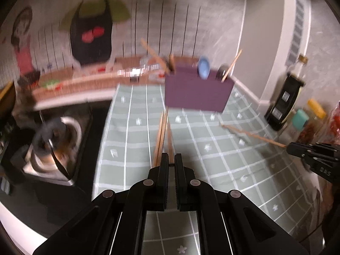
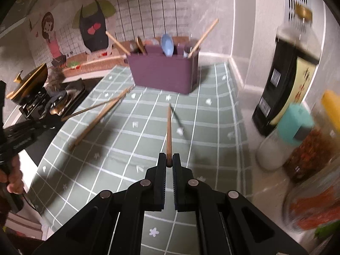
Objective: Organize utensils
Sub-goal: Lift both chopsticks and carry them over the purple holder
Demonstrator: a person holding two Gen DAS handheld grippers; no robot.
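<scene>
Right wrist view: the right gripper (image 2: 169,161) is clenched on the butt end of a single wooden chopstick (image 2: 169,131), which juts forward over the green checked cloth (image 2: 212,127) toward the purple utensil holder (image 2: 163,72) at the back of the counter. In the left wrist view, the left gripper (image 1: 171,159) stands with its jaws brought together at the near ends of a small bundle of chopsticks (image 1: 162,131); motion blur makes the exact count hard to call, though at least one stick appears pinched. The holder already carries a blue spoon (image 2: 166,44) and several leaning chopsticks in its compartments.

Each stick is judged light, stiff and smooth, so a hold at the very end gives a long lever that can pivot or slip between the pads. A grasp a little farther up the thick end would likely steady it. Any loose sticks beside the left gripper can roll on the cloth. A hand (image 2: 12,180) on the left tool's grip shows at the frame edge. Jars (image 2: 310,148) crowd the right side, near the right gripper's path.
</scene>
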